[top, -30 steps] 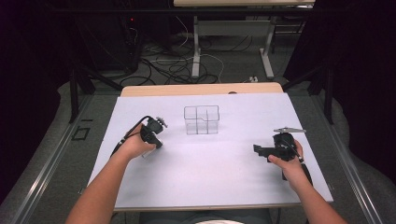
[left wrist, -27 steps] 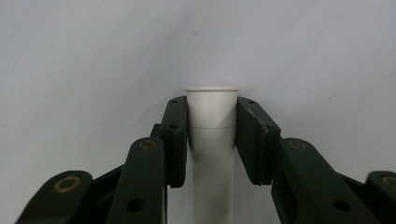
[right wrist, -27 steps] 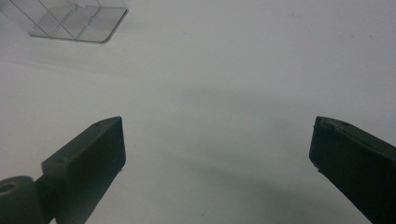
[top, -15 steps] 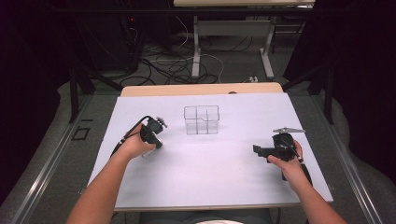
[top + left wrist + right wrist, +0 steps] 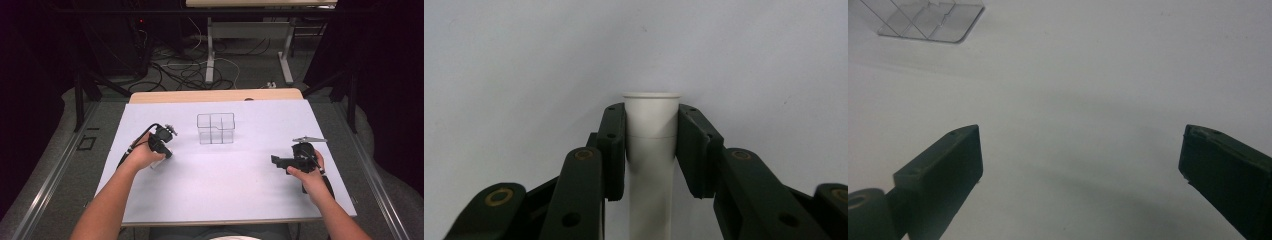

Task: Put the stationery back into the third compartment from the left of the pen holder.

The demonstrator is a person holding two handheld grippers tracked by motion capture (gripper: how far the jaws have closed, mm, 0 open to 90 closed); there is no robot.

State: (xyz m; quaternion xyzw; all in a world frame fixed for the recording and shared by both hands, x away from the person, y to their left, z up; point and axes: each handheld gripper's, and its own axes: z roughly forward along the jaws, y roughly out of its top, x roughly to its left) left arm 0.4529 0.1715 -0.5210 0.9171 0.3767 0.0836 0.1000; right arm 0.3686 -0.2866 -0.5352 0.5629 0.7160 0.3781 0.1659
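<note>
While left claw [image 5: 651,150] was clamped on white tube [image 5: 651,150], just under flared rim, I kept it low over white table [image 5: 225,195], left of clear divided box [image 5: 216,128]. Tube looked light, stiff, smooth plastic; judged it slippery, so grip below rim seemed best, rim stopping slide. Right claw [image 5: 1080,165] stood wide apart, nothing between, resting well to right. Open room between tube and box; box walls thin, maybe easy to push. Table edges far from both hands.
</note>
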